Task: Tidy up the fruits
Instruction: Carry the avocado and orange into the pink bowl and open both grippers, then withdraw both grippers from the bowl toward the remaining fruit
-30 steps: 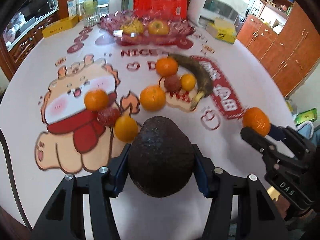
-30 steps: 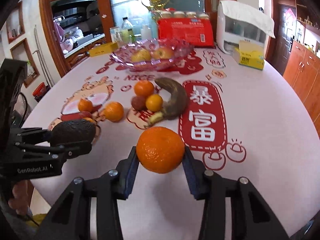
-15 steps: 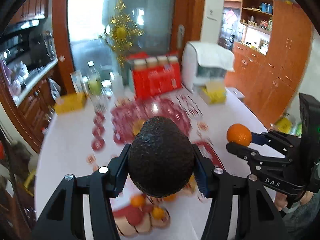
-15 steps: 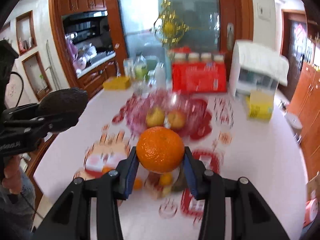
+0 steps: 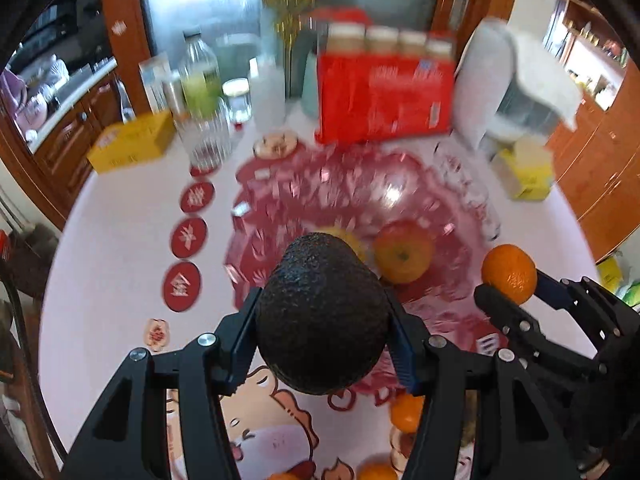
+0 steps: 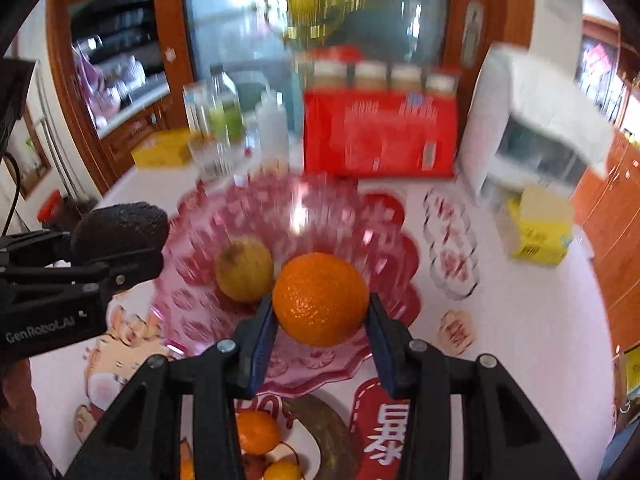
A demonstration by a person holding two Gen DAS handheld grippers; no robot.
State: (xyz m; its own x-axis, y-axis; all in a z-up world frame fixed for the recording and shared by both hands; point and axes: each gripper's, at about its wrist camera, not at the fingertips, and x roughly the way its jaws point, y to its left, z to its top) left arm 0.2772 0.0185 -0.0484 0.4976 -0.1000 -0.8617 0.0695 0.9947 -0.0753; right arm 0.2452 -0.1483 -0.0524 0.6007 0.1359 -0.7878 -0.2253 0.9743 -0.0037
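Left claw: my left gripper point(image 5: 322, 344) pinches a dark, pebbly avocado point(image 5: 322, 316) between its blue pads, fruit standing proud of the fingers so it can drop clear when I let go.
Right claw: my right gripper point(image 6: 320, 320) is clamped on a mandarin orange point(image 6: 320, 298), held at its widest girth, which I judge keeps the round fruit from rolling out.
Where the fruit hangs: both pieces ride in the air over the pink glass fruit bowl point(image 6: 192, 248), avocado at its left side, mandarin nearer the middle.
Bowl contents: a yellowish pear-like fruit point(image 6: 245, 270) and a red-yellow apple point(image 5: 404, 256) lie inside, side by side; I read the bowl as the collecting point.
Left behind: a blackened banana point(image 6: 332, 436) and small oranges point(image 6: 256, 432) lie loose on the printed tablecloth point(image 6: 520, 340), just in front of the bowl.
Backdrop: a red carton of bottles point(image 6: 380, 136) and a yellow tissue box point(image 6: 540, 228) stand beyond and beside the bowl, well clear of my path.
Stage, as I judge it: carry nearly done, release not yet made; two fruits per trip saves me a journey.
Risk: glass below, so I would lower before letting go.
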